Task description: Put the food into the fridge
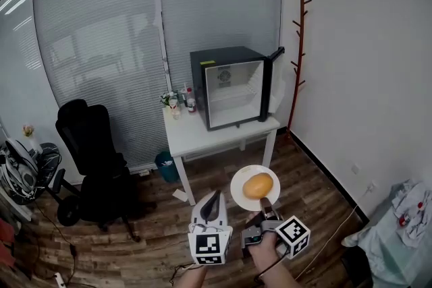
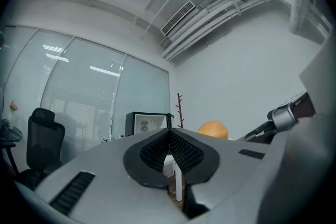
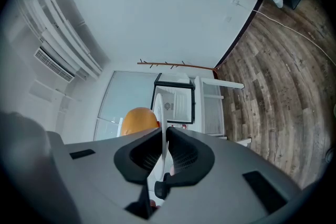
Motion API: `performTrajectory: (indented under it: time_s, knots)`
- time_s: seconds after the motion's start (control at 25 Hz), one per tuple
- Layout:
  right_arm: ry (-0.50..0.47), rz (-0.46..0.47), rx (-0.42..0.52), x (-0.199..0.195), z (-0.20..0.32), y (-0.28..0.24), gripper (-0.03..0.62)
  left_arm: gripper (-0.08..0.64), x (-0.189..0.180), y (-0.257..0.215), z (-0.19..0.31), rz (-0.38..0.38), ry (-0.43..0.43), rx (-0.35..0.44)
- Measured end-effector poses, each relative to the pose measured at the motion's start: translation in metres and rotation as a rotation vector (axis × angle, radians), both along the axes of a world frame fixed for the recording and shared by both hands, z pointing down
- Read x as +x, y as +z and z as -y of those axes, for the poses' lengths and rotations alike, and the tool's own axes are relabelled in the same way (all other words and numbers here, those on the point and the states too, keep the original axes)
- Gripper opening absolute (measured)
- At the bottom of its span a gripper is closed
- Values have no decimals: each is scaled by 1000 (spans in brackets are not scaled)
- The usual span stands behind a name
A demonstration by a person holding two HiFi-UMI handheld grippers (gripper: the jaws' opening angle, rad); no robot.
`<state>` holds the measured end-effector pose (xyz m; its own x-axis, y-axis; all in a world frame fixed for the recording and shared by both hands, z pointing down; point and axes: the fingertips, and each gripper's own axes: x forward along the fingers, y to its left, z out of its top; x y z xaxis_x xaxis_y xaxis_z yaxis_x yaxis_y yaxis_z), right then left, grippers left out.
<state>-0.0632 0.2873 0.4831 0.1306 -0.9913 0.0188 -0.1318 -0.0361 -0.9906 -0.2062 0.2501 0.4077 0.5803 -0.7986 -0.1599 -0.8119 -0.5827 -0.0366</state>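
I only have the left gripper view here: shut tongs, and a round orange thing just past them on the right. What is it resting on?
Observer: The food lies on a white plate.
Reviewer: Who holds the plate?
Observer: The right tongs are shut on its rim; the right gripper view shows the plate edge-on between them.
Reviewer: The fridge is tiny for me. Is it open?
Observer: Yes. In the head view the fridge has its door swung wide to the right, with the white inside showing.
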Motion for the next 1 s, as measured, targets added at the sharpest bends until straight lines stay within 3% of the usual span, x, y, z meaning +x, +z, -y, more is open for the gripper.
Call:
performTrajectory:
  time_s: [0.56,1.0]
  knots:
    - [-47,37,8,71,37,-1,44,26,75,1,31,6,-47,15]
    - [-50,16,-17,76,138,5,46,26,82,11,130,-4,-49,15]
